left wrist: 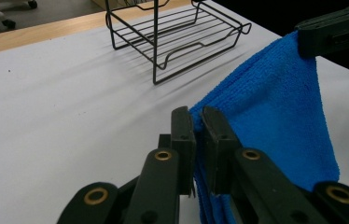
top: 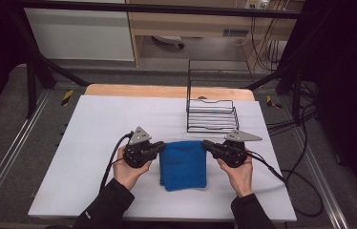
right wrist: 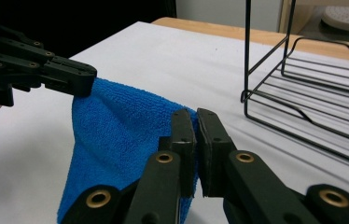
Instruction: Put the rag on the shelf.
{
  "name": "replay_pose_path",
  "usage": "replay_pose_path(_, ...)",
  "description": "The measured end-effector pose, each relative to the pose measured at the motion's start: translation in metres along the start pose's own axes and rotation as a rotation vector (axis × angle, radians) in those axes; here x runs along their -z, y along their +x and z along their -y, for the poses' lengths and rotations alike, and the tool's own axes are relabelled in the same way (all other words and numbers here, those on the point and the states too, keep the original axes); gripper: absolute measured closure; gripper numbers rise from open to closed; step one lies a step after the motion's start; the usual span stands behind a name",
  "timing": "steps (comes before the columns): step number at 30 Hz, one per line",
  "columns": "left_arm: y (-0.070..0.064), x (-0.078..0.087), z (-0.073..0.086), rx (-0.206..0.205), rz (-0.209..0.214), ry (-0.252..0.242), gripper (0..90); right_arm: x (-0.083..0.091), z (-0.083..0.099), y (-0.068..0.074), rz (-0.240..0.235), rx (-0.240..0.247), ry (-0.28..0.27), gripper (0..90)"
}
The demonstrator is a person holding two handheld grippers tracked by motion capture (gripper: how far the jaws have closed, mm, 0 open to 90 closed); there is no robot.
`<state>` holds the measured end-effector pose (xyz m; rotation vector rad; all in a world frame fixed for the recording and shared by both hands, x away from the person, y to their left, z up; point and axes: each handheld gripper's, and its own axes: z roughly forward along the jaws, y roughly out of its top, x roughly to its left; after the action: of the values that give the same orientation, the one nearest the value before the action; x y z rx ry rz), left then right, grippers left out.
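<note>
A folded blue cloth lies on the white table between my two grippers, its far edge lifted. My left gripper is shut on the cloth's far left corner, and in the left gripper view the cloth is pinched between the jaws of that gripper. My right gripper is shut on the far right corner. In the right gripper view the cloth hangs between my own gripper and the other one.
A black wire rack stands just beyond the cloth at the table's back right; it also rises close ahead as the rack in the left gripper view and the rack in the right. Cables trail off the right edge.
</note>
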<state>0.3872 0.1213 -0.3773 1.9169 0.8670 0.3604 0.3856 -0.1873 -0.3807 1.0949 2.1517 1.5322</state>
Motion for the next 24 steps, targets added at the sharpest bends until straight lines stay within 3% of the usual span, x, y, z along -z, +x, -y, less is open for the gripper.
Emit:
replay_pose_path(12,-0.006,0.014,-0.012,-0.017,-0.005,-0.092,83.5,0.013,-0.012,0.007,0.012,0.044,-0.071,86.9)
replay_pose_path(24,-0.011,0.021,-0.029,-0.026,0.001,-0.153,83.6,0.027,-0.024,0.009,0.033,0.082,-0.124,86.9)
